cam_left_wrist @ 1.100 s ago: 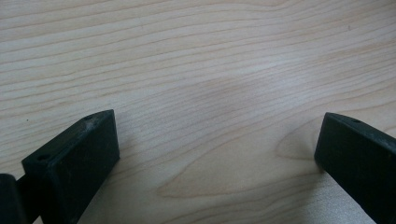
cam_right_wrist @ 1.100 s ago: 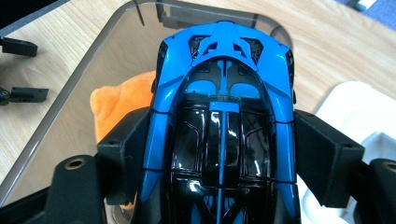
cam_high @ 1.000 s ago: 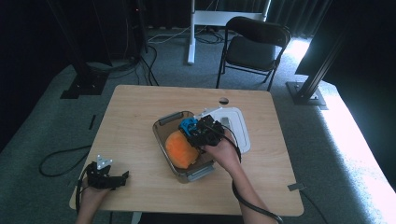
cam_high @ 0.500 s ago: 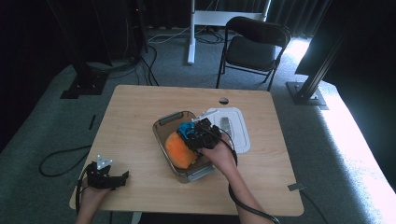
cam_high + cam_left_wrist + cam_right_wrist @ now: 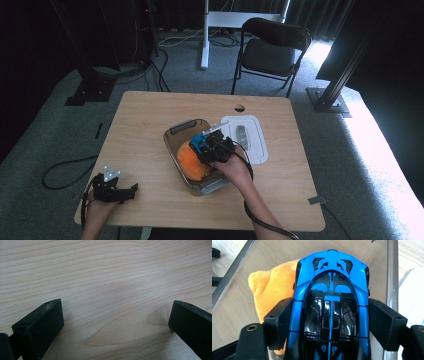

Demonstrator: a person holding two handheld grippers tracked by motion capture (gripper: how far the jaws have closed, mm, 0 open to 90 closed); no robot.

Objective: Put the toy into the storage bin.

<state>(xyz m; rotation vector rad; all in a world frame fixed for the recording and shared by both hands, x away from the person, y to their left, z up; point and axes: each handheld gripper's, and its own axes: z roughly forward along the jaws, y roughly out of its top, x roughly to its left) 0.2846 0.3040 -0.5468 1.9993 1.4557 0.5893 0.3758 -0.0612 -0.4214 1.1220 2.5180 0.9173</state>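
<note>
A blue and black toy car [image 5: 332, 285] sits between the pads of my right gripper [image 5: 332, 312], which is shut on its sides. In the high view the car [image 5: 199, 141] hangs nose-left over a clear plastic box [image 5: 181, 127] at the table's middle, with the right gripper [image 5: 202, 146] behind it. An orange plush toy [image 5: 189, 161] lies in the box, under and beside the car [image 5: 269, 287]. My left gripper [image 5: 131, 189] rests at the table's front left corner. Its jaws stand wide open over bare wood [image 5: 115, 317].
The box's white lid [image 5: 252, 142] lies flat just right of the box. The wooden table [image 5: 145, 125] has a small round hole [image 5: 239, 107] near its far edge. A folding chair [image 5: 272, 47] stands beyond the table. Cables trail on the floor at left.
My right gripper has shifted a little to the left and nearer with the car, further over the box. The left gripper has not moved.
</note>
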